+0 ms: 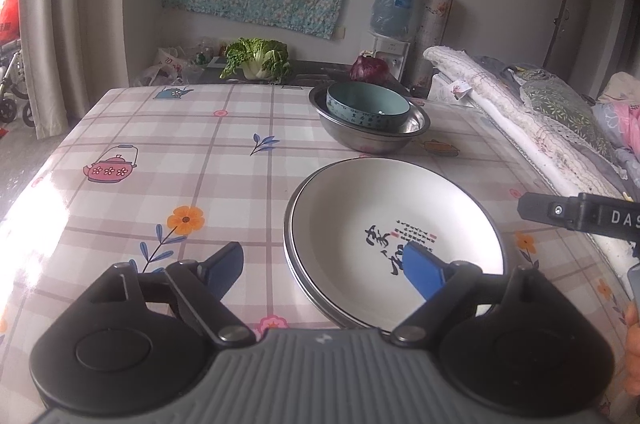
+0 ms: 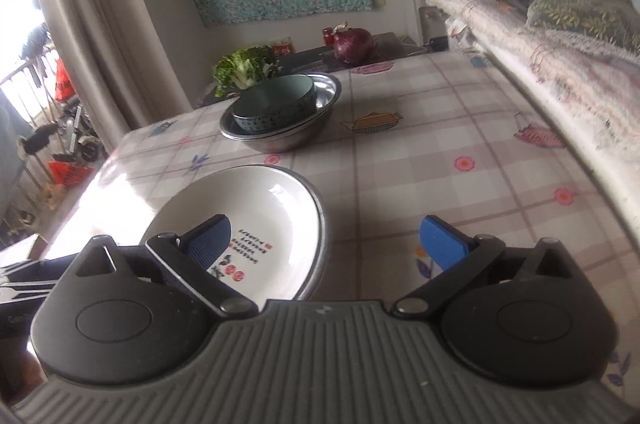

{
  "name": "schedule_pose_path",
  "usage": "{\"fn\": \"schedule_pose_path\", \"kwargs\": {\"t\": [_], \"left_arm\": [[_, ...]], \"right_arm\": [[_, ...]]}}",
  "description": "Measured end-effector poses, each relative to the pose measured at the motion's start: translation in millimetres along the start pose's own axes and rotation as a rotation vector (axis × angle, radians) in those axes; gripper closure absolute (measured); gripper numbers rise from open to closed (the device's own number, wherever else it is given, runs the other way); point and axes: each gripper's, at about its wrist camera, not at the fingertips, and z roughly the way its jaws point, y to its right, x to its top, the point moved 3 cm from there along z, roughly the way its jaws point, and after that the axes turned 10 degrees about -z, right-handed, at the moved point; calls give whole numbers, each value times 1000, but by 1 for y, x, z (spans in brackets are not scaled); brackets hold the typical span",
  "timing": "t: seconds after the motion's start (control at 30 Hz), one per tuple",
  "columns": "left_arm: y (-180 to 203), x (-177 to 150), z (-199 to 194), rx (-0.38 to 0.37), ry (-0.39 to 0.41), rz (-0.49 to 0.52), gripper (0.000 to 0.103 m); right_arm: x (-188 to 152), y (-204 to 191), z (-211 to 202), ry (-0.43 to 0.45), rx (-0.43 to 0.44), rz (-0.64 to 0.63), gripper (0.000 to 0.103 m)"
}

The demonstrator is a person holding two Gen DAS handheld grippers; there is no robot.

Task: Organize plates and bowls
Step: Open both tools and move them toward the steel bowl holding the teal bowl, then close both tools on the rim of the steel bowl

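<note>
A white plate (image 1: 380,208) (image 2: 248,200) with black calligraphy lies on top of a metal plate (image 1: 286,240) (image 2: 323,224) on the checked tablecloth (image 1: 180,144). Behind it a teal bowl (image 1: 360,100) (image 2: 276,108) sits inside a steel bowl (image 1: 360,140) (image 2: 288,140). My left gripper (image 1: 324,260) is open over the plates' near left rim, its right pad above the white plate. My right gripper (image 2: 326,230) is open wide over the plates' near right rim, touching nothing. One of its black fingers (image 1: 536,210) shows at the right edge of the left wrist view.
A leafy cabbage (image 1: 256,58) and a purple cabbage (image 1: 370,68) lie on a dark counter past the table's far edge. Folded blankets (image 1: 520,120) run along the table's right side. A water dispenser (image 1: 392,8) stands behind. Curtains (image 1: 60,24) hang at the left.
</note>
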Motion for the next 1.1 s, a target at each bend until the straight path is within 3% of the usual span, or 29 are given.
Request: {"fn": "schedule_pose_path", "kwargs": {"t": [0.3,1.1], "left_arm": [[-2,1,3,16,-6,-8,15],[-2,12,8,40,-10,8,15]], "right_arm": [[4,-7,-2,14,-196,-132,1],[16,-1,1,31,-161,-112,1]]}}
